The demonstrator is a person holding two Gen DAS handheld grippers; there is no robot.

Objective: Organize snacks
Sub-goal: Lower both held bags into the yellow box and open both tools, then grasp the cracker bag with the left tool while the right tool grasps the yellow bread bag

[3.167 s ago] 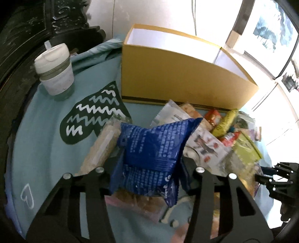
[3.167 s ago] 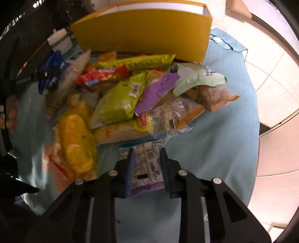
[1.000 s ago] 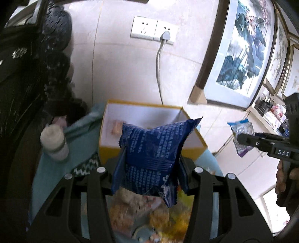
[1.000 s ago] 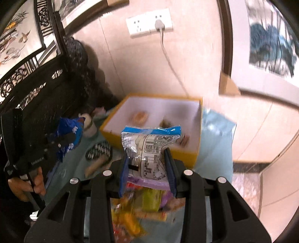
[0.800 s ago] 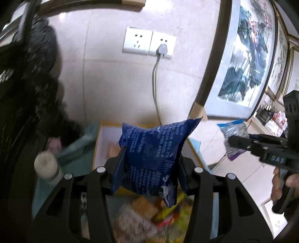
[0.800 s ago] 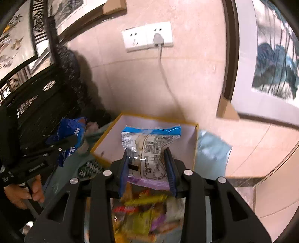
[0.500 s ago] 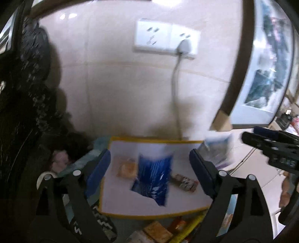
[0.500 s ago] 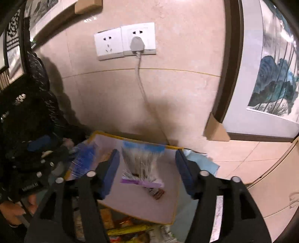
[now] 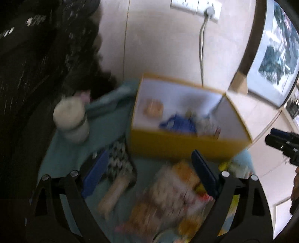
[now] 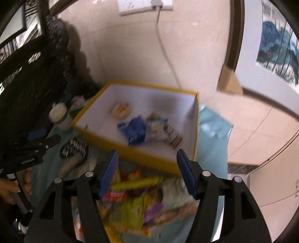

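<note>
Progress early | box (image 10: 194, 130) at 12 o'clock held few packets | snack pile (image 10: 138, 201) remained on bench | left tool (image 9: 149, 173) and right tool (image 10: 147, 172) opening, empty

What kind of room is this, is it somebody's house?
Probably a room in a home: a framed painting hangs by a wall socket, and a yellow box of snacks sits on a table with a blue cloth.

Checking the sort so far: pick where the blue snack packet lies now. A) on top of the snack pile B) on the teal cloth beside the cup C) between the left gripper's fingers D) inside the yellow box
D: the blue snack packet lies on the white floor of the yellow box, beside other wrappers.
</note>
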